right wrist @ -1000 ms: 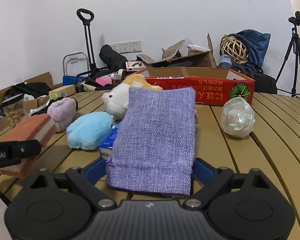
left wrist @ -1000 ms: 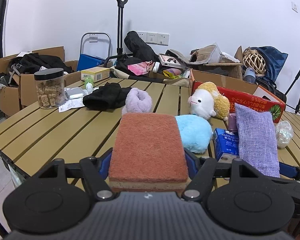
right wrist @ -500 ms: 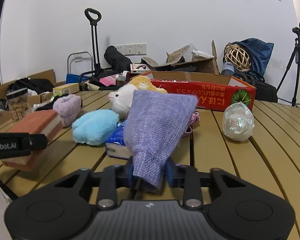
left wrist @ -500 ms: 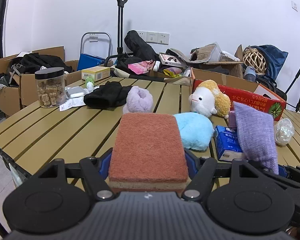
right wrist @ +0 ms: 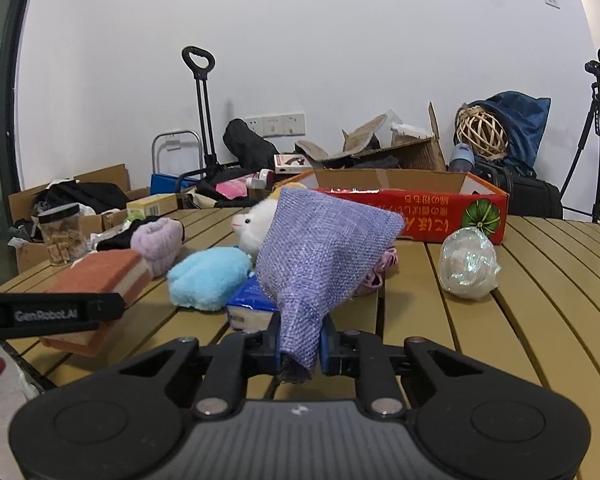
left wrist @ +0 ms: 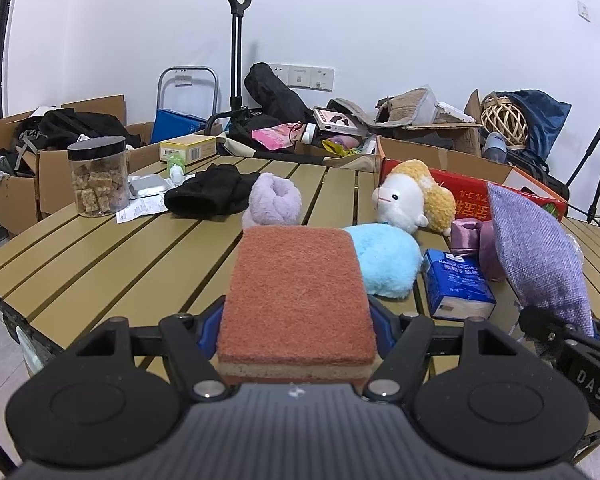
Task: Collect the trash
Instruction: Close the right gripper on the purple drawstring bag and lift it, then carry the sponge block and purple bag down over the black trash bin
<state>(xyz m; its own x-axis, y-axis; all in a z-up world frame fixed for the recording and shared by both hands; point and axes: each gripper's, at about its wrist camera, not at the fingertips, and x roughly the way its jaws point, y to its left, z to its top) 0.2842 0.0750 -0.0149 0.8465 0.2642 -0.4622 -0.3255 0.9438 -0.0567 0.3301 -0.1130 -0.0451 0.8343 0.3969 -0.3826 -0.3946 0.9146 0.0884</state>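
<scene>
Since the earlier frames, the right gripper (right wrist: pixel 299 354) has been closing on the purple cloth pouch (right wrist: pixel 320 256), bunching its near end into a narrow neck between the jaws and tipping it up off the counter (right wrist: pixel 520 320). The left gripper (left wrist: pixel 298 344) is keeping its place, clenched on the red sponge (left wrist: pixel 298 292), which is sticking forward between its fingers above the slats.

To do this step well, the person is probably best lifting the pouch straight up and keeping the pinch firm, since only a small fold of cloth is being gripped and the loose body is hanging over the blue tissue pack (right wrist: pixel 249 307). Dragging it sideways is likely to snag that pack or the pink satin bundle (left wrist: pixel 474 242) beside it.

Just beyond, a blue plush (left wrist: pixel 384 260), a lilac plush (left wrist: pixel 274 205) and a sheep toy (left wrist: pixel 410 202) are crowding the middle, and a shiny wrapped ball (right wrist: pixel 468 264) is sitting to the right. Further back, the red cardboard box (right wrist: pixel 440 210) is standing open, a likely drop point. A jar (left wrist: pixel 97 176) and black cloth (left wrist: pixel 210 194) are lying far left.
</scene>
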